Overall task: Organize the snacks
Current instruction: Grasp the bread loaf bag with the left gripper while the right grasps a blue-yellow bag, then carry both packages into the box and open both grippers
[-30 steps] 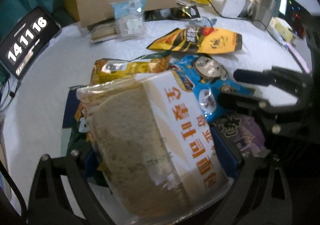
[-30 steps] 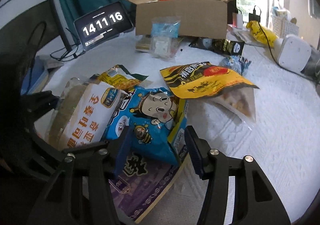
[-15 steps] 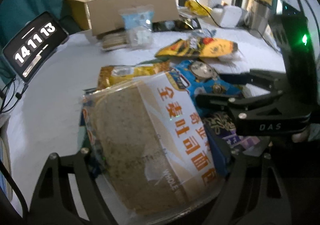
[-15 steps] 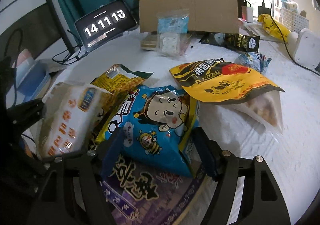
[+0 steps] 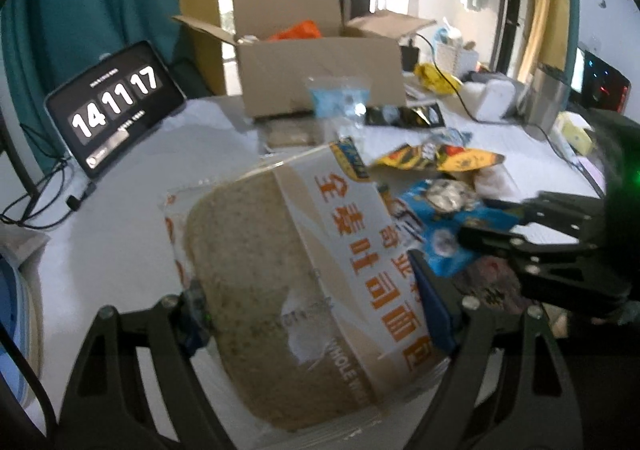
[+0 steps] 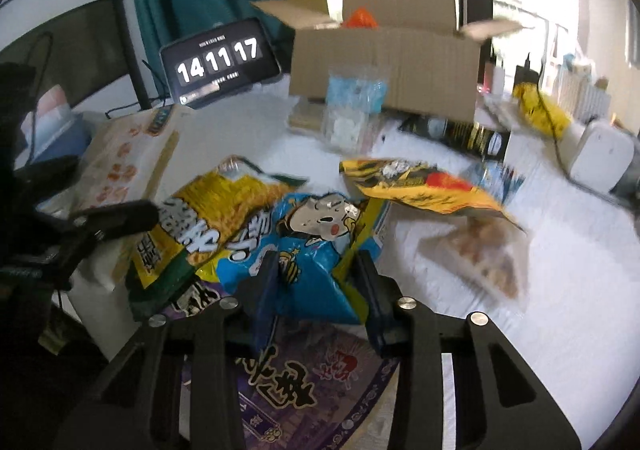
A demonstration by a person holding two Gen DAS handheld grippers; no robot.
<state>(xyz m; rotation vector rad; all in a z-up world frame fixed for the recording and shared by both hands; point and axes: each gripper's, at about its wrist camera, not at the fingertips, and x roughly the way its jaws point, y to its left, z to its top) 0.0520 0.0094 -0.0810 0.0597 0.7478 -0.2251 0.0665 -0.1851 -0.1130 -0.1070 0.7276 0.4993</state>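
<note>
On the far left of the white tablecloth (image 5: pixel 132 186), a tablet clock (image 5: pixel 116 106) is standing tilted and showing 14 11 17. The left gripper (image 5: pixel 316 302) is holding a bag of whole wheat toast bread (image 5: pixel 288 258) between its 2 fingers, which are standing wide and pressing on both sides of the loaf; the bag is lifted clear of the cloth and is tilting up toward the camera. Behind it, an open cardboard box (image 5: pixel 316 74) is sitting at the back of the table, with an orange packet (image 5: pixel 296 30) showing inside and a clear bag with blue contents (image 5: pixel 340 98) leaning against its front.

In the right wrist view, a yellow snack bag (image 6: pixel 200 226) is lying just beside a blue cartoon snack bag (image 6: pixel 304 242), and both are lying partly on a purple snack bag (image 6: pixel 304 378). The right gripper (image 6: pixel 316 290) is closing on the near end of the blue cartoon snack bag, whose foil is crumpling between the 2 blue pads. Further right, a yellow and black snack bag (image 6: pixel 420 190) is lying partly on a clear bag (image 6: pixel 484 254), and a white device (image 6: pixel 600 154) is standing at the edge.
</note>
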